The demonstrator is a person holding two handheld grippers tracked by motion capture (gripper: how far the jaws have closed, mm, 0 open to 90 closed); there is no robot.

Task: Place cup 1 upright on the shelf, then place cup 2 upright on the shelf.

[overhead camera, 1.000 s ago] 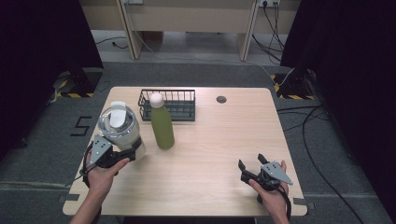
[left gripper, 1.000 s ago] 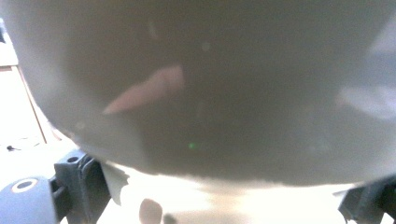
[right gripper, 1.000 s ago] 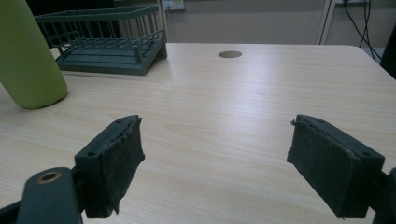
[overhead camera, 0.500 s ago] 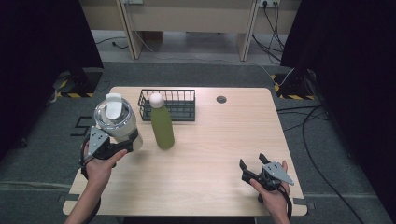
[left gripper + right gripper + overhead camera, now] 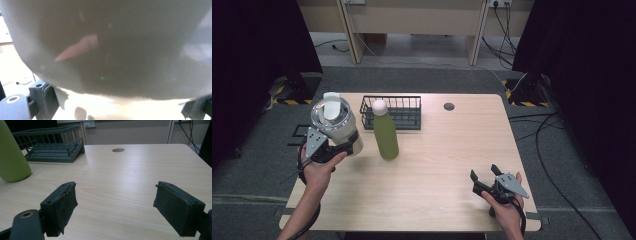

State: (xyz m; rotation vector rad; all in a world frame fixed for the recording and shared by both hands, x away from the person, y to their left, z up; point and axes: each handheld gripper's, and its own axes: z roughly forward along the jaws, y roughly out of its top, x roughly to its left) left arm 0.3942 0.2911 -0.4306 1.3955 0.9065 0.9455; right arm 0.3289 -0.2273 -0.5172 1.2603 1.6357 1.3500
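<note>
Starting at the left edge of the surface (image 5: 427,200), the left tool (image 5: 343,148) had its jaws clamped around the lower body of a big pale tumbler (image 5: 334,125) with a clear lid and a white flip tab on top. The tumbler looked lifted a bit and tipped slightly, hanging over the surface's left edge near the back corner. From the left gripper view the tumbler's (image 5: 107,45) wall was right up against the lens, just a grey blurry curve, with the jaws spread wide to either side of it low in the frame. So that tool was holding a fat thing, jaws pretty far apart, pressed on its sides.

Just to the right of the tumbler stood a green bottle (image 5: 385,131) with a whitish cap, upright on the wood, near the tumbler but not touching it. Right behind the bottle sat a dark wire basket (image 5: 404,116), close to the far edge. Further right along the far edge was a small round dark grommet (image 5: 449,106) set in the top.

Way over at the near right corner, the right tool (image 5: 485,174) rested low at the surface in the person's hand, well apart from everything else. In the right gripper view its jaws stood wide with nothing between them, just bare wood, and the bottle (image 5: 12,155) and basket (image 5: 50,145) showed off at the left.
</note>
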